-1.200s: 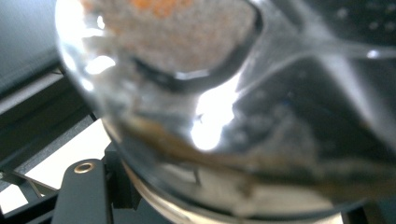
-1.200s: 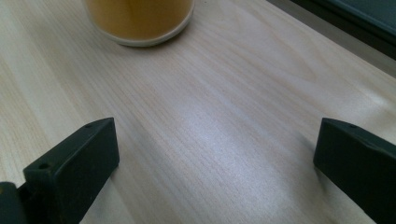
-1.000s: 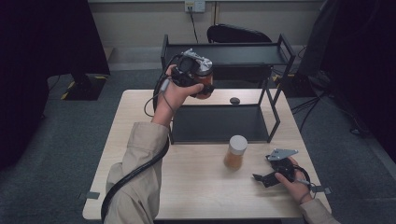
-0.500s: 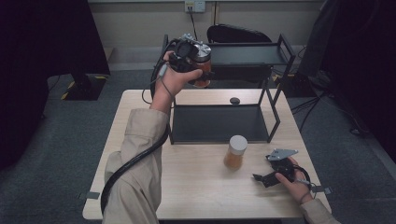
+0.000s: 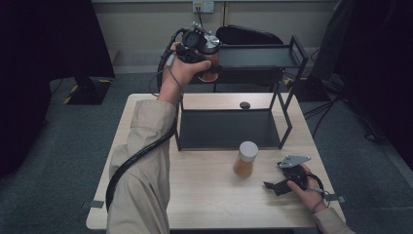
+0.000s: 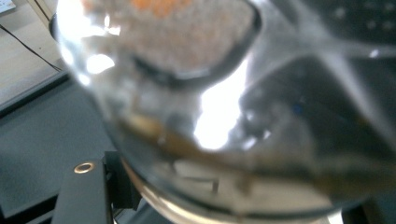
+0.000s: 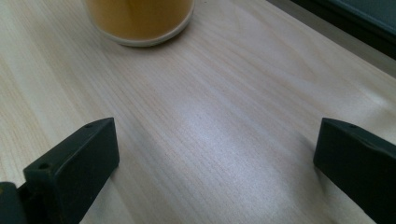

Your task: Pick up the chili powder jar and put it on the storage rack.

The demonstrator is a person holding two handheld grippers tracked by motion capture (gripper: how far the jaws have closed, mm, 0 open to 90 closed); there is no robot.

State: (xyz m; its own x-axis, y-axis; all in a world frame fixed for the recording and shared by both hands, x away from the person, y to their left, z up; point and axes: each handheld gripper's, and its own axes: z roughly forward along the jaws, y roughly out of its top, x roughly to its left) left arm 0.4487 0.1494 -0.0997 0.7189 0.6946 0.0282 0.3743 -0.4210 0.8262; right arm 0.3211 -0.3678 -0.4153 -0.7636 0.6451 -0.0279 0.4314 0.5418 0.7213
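Left gripper (image 5: 207,51) is clamped on a jar (image 5: 210,57) of orange stuff, held in the air at the left end of the rack's top shelf (image 5: 255,55), likely so it clears the rim before going down. Right gripper (image 5: 285,183) rests near the table's (image 5: 204,195) front right corner, jaws wide apart with nothing between them, likely parked for the second jar (image 5: 245,159) near the table's middle, in front of the rack.

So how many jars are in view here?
2. One jar, amber with a silver lid, is held in the left hand-held gripper by the rack's top shelf; one white-lidded jar stands on the table. None seems hidden.
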